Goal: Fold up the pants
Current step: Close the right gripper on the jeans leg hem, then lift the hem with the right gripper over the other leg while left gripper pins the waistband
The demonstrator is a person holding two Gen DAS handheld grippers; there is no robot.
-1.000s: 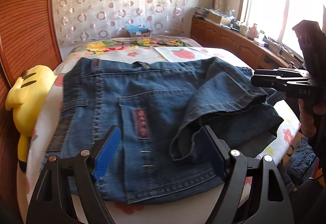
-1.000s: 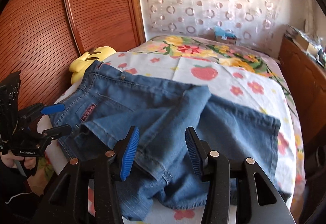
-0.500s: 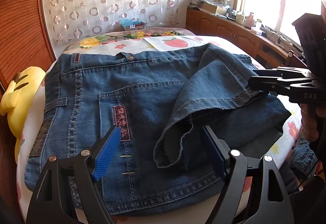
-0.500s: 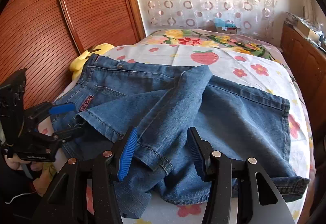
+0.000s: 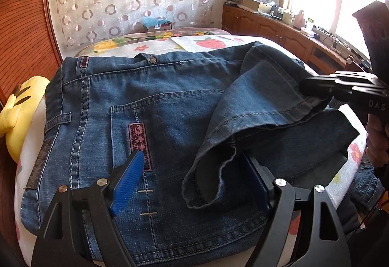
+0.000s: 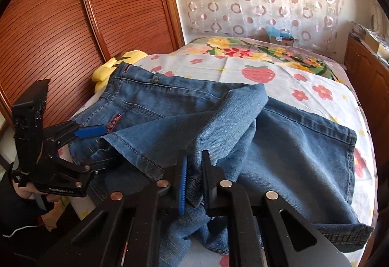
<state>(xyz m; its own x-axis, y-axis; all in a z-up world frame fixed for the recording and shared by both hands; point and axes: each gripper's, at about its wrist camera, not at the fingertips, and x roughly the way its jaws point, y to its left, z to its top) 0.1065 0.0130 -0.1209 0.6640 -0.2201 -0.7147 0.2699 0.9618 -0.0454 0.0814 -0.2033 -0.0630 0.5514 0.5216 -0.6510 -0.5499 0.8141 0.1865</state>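
My right gripper (image 6: 193,184) is pinching the pants (image 6: 218,121) leg hem; my left gripper (image 5: 192,184) is hovering, jaws spread, over the bed (image 6: 304,82).

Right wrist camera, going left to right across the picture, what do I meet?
Left gripper → yellow plush toy → jeans with the right gripper shut on a leg → wooden cabinet.

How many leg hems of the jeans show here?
2: one leg hem folded over the seat, gripped by the right claw; the other hem lies flat near the bed's right edge.
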